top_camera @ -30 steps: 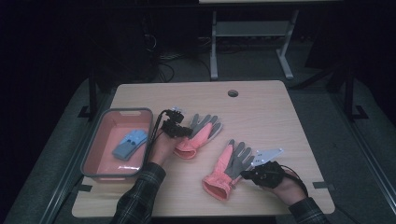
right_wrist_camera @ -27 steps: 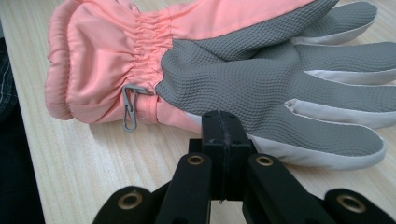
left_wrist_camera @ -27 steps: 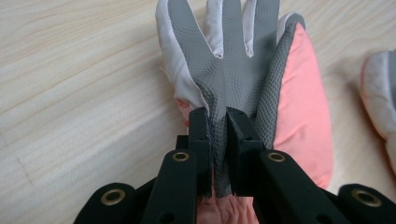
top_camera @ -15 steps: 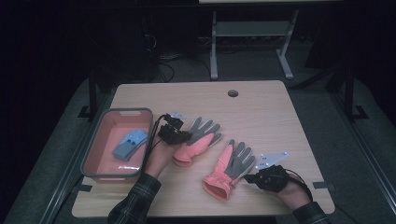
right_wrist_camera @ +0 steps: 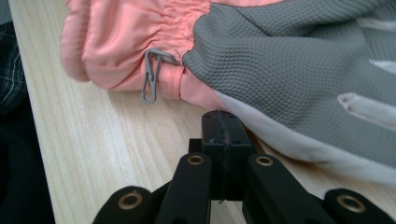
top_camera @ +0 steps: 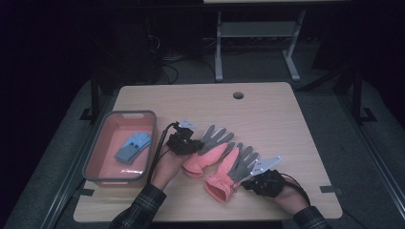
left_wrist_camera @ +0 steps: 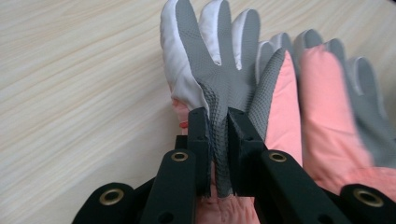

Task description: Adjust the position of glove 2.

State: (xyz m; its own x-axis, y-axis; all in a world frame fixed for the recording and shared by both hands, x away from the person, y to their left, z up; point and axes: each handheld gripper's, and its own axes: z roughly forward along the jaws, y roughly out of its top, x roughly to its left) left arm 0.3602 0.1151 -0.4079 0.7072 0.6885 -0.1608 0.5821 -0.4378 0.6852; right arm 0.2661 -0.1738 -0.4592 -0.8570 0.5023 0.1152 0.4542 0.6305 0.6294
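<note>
Gloves: soft, light, floppy. Left fingers point(left_wrist_camera: 219, 140) pinch far glove's point(top_camera: 210, 150) grippy palm fabric; right fingers point(right_wrist_camera: 223, 140) closed, empty, beside near glove point(top_camera: 234, 169).

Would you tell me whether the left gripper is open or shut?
Shut: the left gripper pinches the grey palm fabric of a glove between its jaws.

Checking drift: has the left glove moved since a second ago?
Yes. The left glove, pinched in the left tool, has slid right, away from the pink bin, toward the other glove.
</note>
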